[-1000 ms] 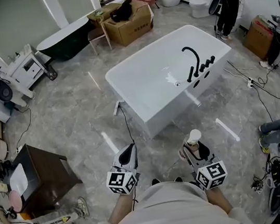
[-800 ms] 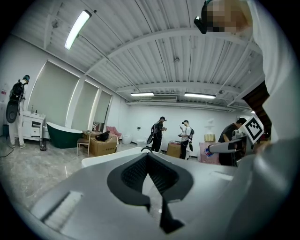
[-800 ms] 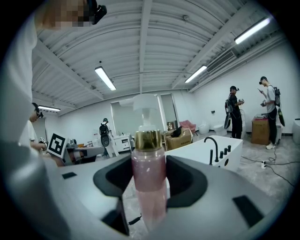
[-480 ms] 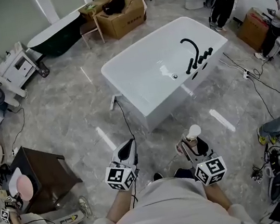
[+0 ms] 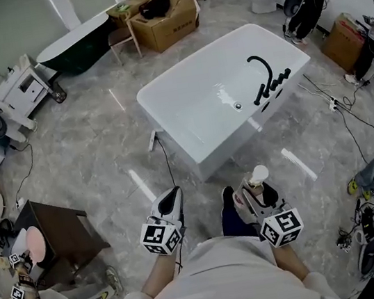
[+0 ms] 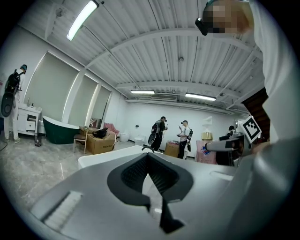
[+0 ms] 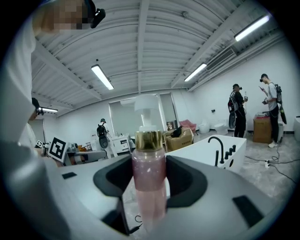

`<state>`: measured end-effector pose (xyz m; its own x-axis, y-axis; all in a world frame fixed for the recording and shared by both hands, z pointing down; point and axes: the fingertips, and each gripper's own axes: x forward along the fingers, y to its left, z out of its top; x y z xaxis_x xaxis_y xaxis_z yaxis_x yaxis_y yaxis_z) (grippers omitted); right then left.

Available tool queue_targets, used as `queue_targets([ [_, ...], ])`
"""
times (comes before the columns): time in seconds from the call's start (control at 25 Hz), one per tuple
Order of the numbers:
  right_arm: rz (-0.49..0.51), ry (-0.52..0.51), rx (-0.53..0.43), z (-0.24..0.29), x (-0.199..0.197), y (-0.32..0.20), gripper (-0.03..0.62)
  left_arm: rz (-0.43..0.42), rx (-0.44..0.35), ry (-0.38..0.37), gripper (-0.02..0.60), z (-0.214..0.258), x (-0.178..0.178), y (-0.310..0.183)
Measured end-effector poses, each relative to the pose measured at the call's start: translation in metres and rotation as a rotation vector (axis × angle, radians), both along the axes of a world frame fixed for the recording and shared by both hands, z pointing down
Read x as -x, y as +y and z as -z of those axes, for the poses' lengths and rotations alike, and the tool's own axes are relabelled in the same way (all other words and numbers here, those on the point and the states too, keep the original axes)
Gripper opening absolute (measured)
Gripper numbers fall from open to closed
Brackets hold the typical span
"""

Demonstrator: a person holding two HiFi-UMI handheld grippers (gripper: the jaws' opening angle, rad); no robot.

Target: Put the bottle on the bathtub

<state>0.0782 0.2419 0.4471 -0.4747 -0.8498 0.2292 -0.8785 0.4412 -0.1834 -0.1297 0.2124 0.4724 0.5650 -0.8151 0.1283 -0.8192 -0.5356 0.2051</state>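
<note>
- Landmark: the white rectangular bathtub [image 5: 194, 105] stands on the grey marbled floor [image 5: 88, 147] ahead of the person. A black curved faucet [image 5: 263, 73] rises from its right-hand end.
- Right tongs [image 5: 255, 194]: the jaws stand partly apart and clamp a clear plastic pump bottle [image 5: 256, 179]. In the right gripper view the pads of these tongs [image 7: 150, 190] press the bottle [image 7: 149, 183] on both sides.
- Position of the bottle: it is carried in the air on the person's side of the bathtub, well apart from the near long wall and not yet on any rim.
- Long axis: the bottle stands upright, gold collar and white pump head on top, crosswise to the line of the tongs.
- Deciding relation: the bathtub [image 7: 211, 157] lies ahead of the right tongs, beyond the bottle. The near rim is judged the closest landing place.
- Left tongs [image 5: 172, 197]: the jaws are drawn together with nothing between them, as the left gripper view [image 6: 148, 159] confirms. They hang just beside the right tongs, about as near the bathtub [image 6: 93, 159], but carry nothing, so the placing falls to the right hand.
- Containers: the bathtub's basin holds nothing, and only its drain shows. The bottle looks filled with pink liquid up to the collar. Beyond the bathtub, a brown cardboard box [image 5: 170, 21] bears a dark bag [image 5: 157, 5].
</note>
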Motion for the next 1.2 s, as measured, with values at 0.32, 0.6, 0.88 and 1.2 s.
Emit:
queue_targets([
  [0.32,0.037,-0.008,0.02,-0.024,-0.019,-0.115,0.215,0.038,0.002,-0.011,0.002,-0.006,-0.017,-0.11],
  [0.6,0.124,0.063,0.026,-0.023,-0.034,-0.232,0.215,0.029,-0.086,-0.131,0.002,0.02,-0.06,-0.222],
  [0.88,0.167,0.064,-0.011,-0.01,-0.037,-0.306,0.213,0.067,-0.131,-0.093,0.002,0.038,-0.069,-0.288],
  [1.2,0.153,0.117,-0.03,-0.005,-0.011,-0.348,0.213,0.034,-0.128,-0.054,0.002,0.034,-0.048,-0.333],
])
